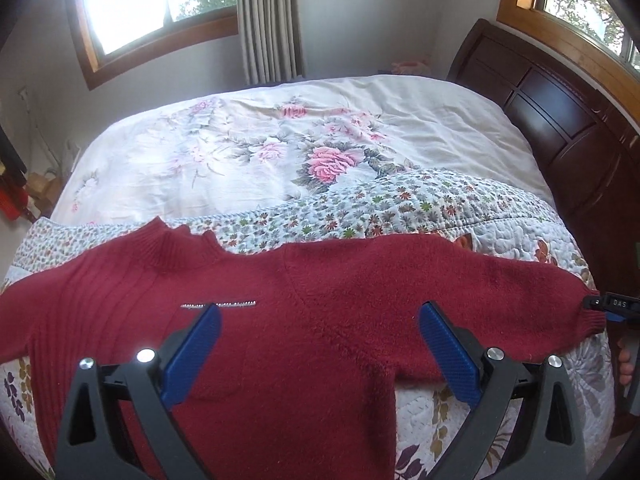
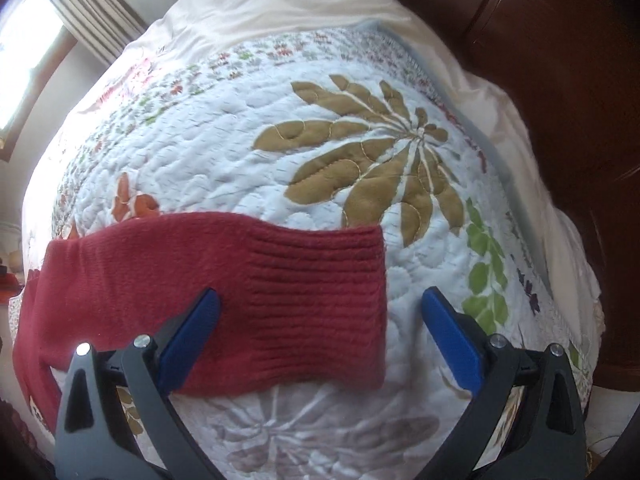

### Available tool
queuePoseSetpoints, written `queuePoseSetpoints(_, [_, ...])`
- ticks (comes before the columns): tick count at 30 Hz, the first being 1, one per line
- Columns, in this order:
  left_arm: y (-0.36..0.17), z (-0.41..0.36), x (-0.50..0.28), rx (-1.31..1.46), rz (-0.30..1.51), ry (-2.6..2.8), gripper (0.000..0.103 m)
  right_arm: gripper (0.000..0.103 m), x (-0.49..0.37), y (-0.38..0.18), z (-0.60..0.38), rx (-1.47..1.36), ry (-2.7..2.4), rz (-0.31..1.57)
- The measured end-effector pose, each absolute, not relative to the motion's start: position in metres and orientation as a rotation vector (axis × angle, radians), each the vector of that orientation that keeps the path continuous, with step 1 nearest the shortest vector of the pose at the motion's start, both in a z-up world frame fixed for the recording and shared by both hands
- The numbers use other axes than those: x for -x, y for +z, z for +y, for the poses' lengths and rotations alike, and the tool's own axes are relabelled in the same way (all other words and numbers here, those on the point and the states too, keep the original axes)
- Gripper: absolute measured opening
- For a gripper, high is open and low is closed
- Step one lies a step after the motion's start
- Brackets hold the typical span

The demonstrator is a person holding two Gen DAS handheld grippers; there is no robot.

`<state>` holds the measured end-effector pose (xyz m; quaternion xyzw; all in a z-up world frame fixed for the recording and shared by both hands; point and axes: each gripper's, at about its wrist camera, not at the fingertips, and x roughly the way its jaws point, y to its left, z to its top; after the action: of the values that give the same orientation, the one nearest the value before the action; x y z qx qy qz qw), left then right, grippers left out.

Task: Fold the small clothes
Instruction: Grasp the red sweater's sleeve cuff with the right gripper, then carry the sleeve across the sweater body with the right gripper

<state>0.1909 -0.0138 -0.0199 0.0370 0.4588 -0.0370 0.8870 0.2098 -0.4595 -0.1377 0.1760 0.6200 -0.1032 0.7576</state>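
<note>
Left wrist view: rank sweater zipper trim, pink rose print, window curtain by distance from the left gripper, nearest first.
From the left gripper, open over the red sweater:
1. Zipper trim, on the sweater chest, right at the left fingertip.
2. Pink rose print, mid-bed on the white cover, beyond the sweater.
3. Curtain, on the far wall past the bed.

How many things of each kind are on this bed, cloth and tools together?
Red sweater: 1
Quilted floral blanket: 1
Rose-print sheet: 1
Handheld tools, both open: 2 (left tool, right tool)
Total: 5
</note>
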Motion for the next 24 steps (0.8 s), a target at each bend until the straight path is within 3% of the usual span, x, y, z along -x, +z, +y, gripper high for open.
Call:
queuePoseSetpoints(3, [-0.023, -0.011, -0.193, -0.103, 0.947, -0.060, 0.099, 0.094, -0.211, -0.142, -0.464, -0.427, -0.185, 1.330])
queuePoseSetpoints(5, [-0.025, -0.003, -0.196, -0.098, 0.956, -0.048, 0.099, 0.072, -0.210, -0.139, -0.467, -0.458, -0.163, 1.295])
queuePoseSetpoints(9, [-0.027, 0.019, -0.202, -0.078, 0.972, -0.013, 0.099, 0.039, -0.212, -0.136, -0.467, -0.426, -0.138, 1.293])
queuePoseSetpoints(10, [-0.028, 0.025, -0.203, -0.076, 0.975, -0.003, 0.099, 0.013, -0.214, -0.134, -0.466, -0.425, -0.113, 1.289])
queuePoseSetpoints(16, [-0.029, 0.070, -0.206, -0.069, 0.992, 0.053, 0.099, 0.009, -0.217, -0.093, -0.427, -0.362, -0.031, 1.219])
queuePoseSetpoints(24, [-0.020, 0.145, -0.197, -0.001, 0.997, 0.131, 0.099, 0.009, -0.240, -0.019, -0.271, -0.167, 0.220, 1.147])
